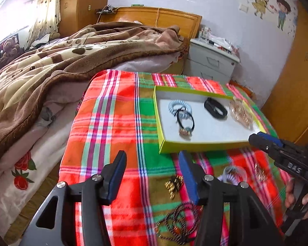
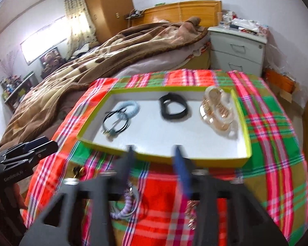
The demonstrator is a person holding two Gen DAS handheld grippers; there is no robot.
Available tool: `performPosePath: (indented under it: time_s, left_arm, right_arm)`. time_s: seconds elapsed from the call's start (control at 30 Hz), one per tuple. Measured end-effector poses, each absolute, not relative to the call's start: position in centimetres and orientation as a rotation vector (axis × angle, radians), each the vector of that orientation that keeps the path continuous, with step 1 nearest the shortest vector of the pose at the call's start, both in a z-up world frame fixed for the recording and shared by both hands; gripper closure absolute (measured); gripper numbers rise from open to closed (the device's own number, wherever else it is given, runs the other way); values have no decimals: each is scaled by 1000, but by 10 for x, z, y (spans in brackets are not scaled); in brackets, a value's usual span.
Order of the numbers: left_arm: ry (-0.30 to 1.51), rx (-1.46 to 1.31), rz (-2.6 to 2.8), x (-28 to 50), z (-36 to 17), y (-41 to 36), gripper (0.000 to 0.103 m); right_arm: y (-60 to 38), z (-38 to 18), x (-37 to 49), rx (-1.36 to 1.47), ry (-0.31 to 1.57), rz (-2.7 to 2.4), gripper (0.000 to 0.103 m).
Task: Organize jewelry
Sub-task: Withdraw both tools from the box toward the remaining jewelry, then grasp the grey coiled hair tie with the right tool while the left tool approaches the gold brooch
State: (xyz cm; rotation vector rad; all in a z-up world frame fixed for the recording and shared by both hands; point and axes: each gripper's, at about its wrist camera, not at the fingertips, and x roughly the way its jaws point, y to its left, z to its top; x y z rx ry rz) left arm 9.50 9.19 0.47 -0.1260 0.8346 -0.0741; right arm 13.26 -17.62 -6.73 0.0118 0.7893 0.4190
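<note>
The yellow-rimmed tray (image 2: 248, 143) is sitting toward the far edge of the plaid-covered surface (image 1: 113, 127), already carrying hair ties (image 2: 117, 119), a black band (image 2: 172, 108) and a gold-toned piece (image 2: 217, 110). Loose items are lying near the surface's near edge: a lilac coil tie (image 2: 127, 207), a gold chain (image 2: 192, 215), gold beads (image 1: 173, 185) and a dark beaded cord (image 1: 178, 225). The next pick probably calls for lowering straight over one small piece, straddling it squarely, and closing gently so it is not being flicked away. The left gripper (image 1: 152, 174) is hovering with jaws spread wide, holding nothing. The right gripper (image 2: 154, 164), blurred, is likewise showing parted jaws, empty, above the coil tie.
</note>
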Motion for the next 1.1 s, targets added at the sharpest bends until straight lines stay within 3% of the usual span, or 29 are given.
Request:
performPosePath:
  time_s: [0.53, 0.6, 0.83, 1.1]
  left_arm:
    - [908, -201, -133, 72, -15, 106, 49]
    - [913, -213, -146, 71, -16, 107, 49]
    - [897, -225, -105, 69, -15, 116, 49]
    - [915, -217, -127, 77, -17, 113, 49]
  right_arm:
    - [-162, -103, 122, -32, 894, 479, 50]
    - [-160, -104, 120, -38, 892, 484, 55]
    - [-159, -107, 122, -33, 902, 496, 92]
    - [-172, -92, 119, 24, 835, 485, 92]
